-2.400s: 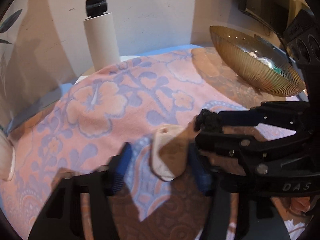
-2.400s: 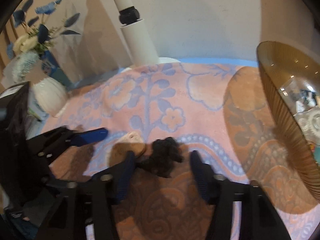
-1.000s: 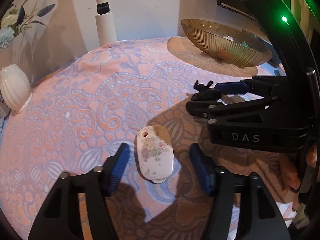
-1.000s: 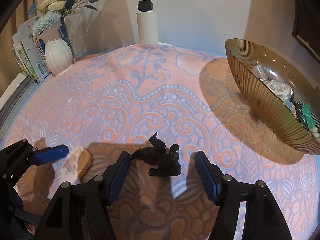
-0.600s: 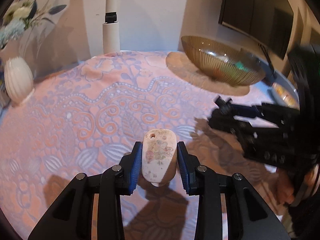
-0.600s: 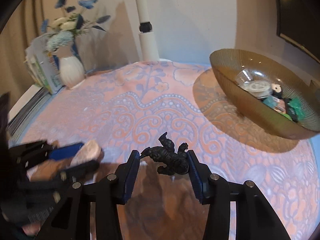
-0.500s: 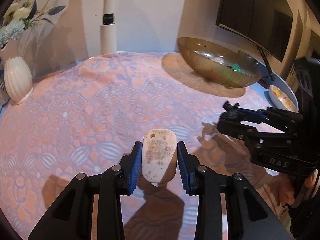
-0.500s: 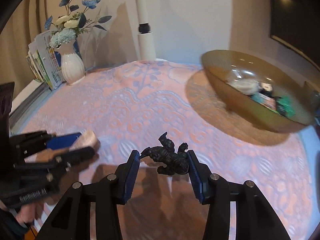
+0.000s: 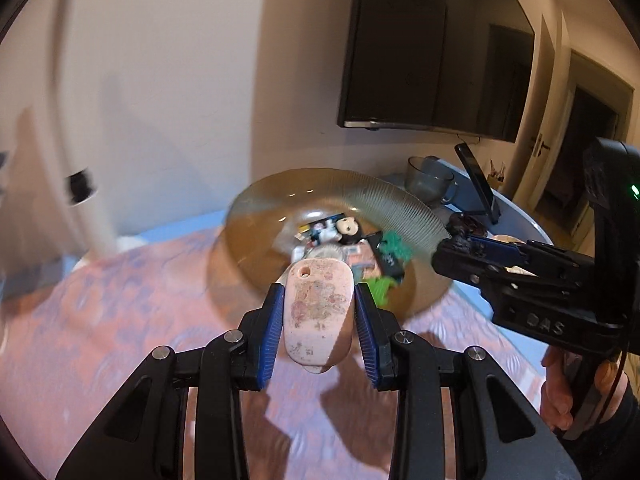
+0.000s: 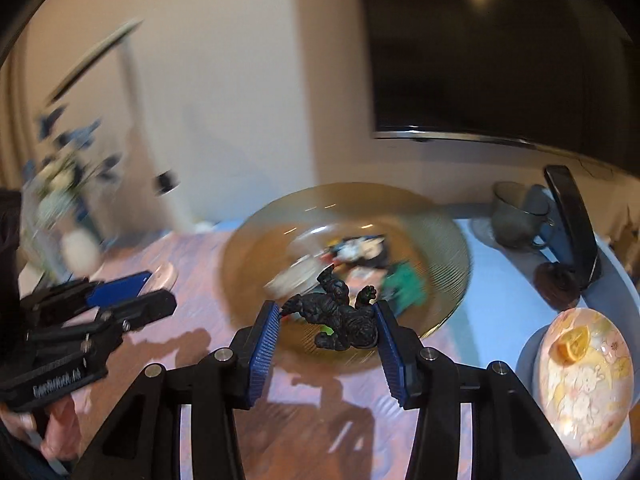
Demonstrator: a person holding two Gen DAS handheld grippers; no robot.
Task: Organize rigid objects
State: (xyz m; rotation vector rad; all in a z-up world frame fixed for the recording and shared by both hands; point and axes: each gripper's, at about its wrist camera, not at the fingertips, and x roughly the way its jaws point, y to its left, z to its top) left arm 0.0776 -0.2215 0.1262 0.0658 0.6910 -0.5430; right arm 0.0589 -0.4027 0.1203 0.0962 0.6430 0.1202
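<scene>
My left gripper [image 9: 318,293] is shut on a flat oval pink floral piece [image 9: 316,316] with a hole at its top, held in the air just in front of the amber ribbed glass bowl [image 9: 400,196]. My right gripper [image 10: 326,309] is shut on a small black figurine [image 10: 340,320], hanging over the near rim of the same bowl [image 10: 452,236]. The bowl holds several small toys and cards. In each wrist view the other gripper shows at the side: the right one [image 9: 460,240] and the left one [image 10: 156,284].
A patterned pink cloth [image 9: 120,320] covers the table. Right of the bowl stand a grey glass cup [image 10: 516,216], a black phone on a stand [image 10: 572,216] and a floral plate [image 10: 584,380] with an orange slice. A blurred flower vase [image 10: 76,248] is at far left.
Both grippers closed on their objects on the cloth, lifted them and carried them toward the bowl, which now fills the middle of both views.
</scene>
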